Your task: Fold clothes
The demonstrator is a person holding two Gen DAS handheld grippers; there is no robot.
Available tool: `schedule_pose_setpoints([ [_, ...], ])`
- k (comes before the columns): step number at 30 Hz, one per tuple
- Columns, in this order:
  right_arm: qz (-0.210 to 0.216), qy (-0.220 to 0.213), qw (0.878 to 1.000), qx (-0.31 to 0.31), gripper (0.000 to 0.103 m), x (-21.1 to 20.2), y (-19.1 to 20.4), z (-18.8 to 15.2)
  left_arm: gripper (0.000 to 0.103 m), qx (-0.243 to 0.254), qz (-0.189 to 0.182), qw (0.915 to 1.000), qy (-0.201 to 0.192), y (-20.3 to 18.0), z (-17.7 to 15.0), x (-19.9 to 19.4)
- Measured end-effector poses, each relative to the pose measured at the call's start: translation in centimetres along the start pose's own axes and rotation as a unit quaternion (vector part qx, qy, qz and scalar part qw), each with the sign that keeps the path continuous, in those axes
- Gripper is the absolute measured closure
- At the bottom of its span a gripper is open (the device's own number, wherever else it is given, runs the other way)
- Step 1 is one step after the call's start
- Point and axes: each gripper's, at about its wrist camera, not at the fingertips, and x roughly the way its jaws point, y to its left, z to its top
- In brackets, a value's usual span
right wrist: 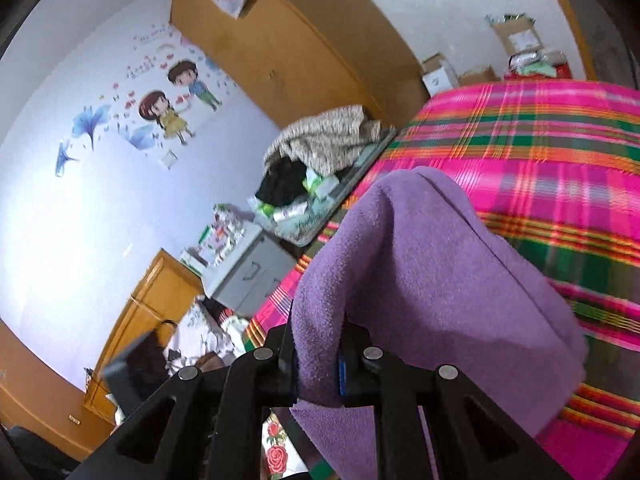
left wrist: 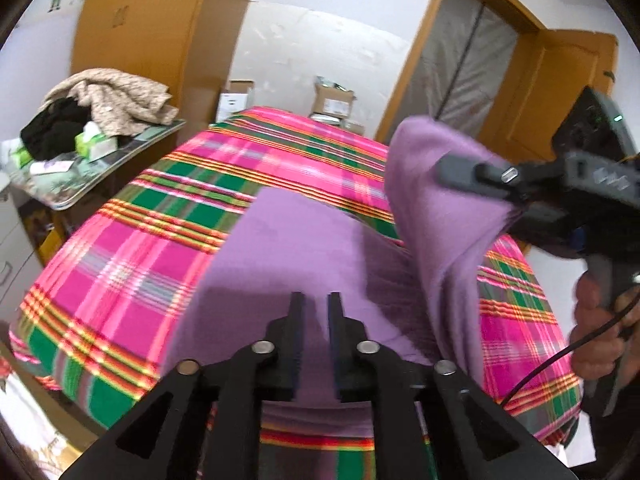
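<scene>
Evidently the purple garment (left wrist: 304,248) lay partly flat on the plaid bed (left wrist: 132,248), filling the lower centre of the left wrist view, with one edge lifted at the right of the frame. The right hand-held gripper (right wrist: 318,364) had closed on that raised fleece edge. The left hand-held gripper (left wrist: 316,308) hovered over the flat part, jaws narrowly apart and holding nothing. Soft, light and limp, the cloth would likely sag wherever unsupported, so corners or hems looked the best holds.
</scene>
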Motion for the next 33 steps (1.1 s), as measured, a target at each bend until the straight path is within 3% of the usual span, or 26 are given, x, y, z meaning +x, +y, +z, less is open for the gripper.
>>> schedule_pose_setpoints([
  [7, -0.012, 0.067, 0.997, 0.036, 0.075, 6.1, -2.0, -1.4, 0.089, -0.016, 0.015, 0.9997, -0.009, 2.2, -0.1, -1.6],
  [11, 0.013, 0.052, 0.998, 0.040, 0.064, 5.0, -1.2, -1.6, 0.088, -0.020, 0.012, 0.9996, -0.014, 2.7, -0.2, -2.1],
  [13, 0.033, 0.038, 0.998, 0.030, 0.061, 3.7, -0.4, -1.6, 0.070, -0.024, 0.005, 0.9996, -0.015, 2.9, -0.2, -2.0],
  [17, 0.051, 0.007, 0.999, 0.016, 0.061, 0.7, 0.1, -1.7, 0.070, -0.031, -0.012, 0.9993, -0.017, 2.9, 0.0, -1.5],
  [27, 0.017, -0.040, 0.995, 0.091, 0.060, -4.7, -5.8, -4.0, 0.070, -0.013, -0.042, 0.9990, -0.011, 1.2, 0.7, 0.2],
  [29, 0.014, -0.045, 0.993, 0.105, 0.060, -5.3, -6.7, -4.4, 0.062, -0.004, -0.045, 0.9989, -0.013, 0.7, 0.8, 0.3],
  [30, 0.012, -0.047, 0.993, 0.110, 0.060, -5.5, -7.1, -4.6, 0.048, 0.001, -0.046, 0.9988, -0.015, 0.4, 0.9, 0.4],
  [33, 0.007, -0.050, 0.992, 0.118, 0.059, -6.1, -7.9, -5.1, 0.045, 0.013, -0.049, 0.9986, -0.016, -0.4, 1.1, 0.8],
])
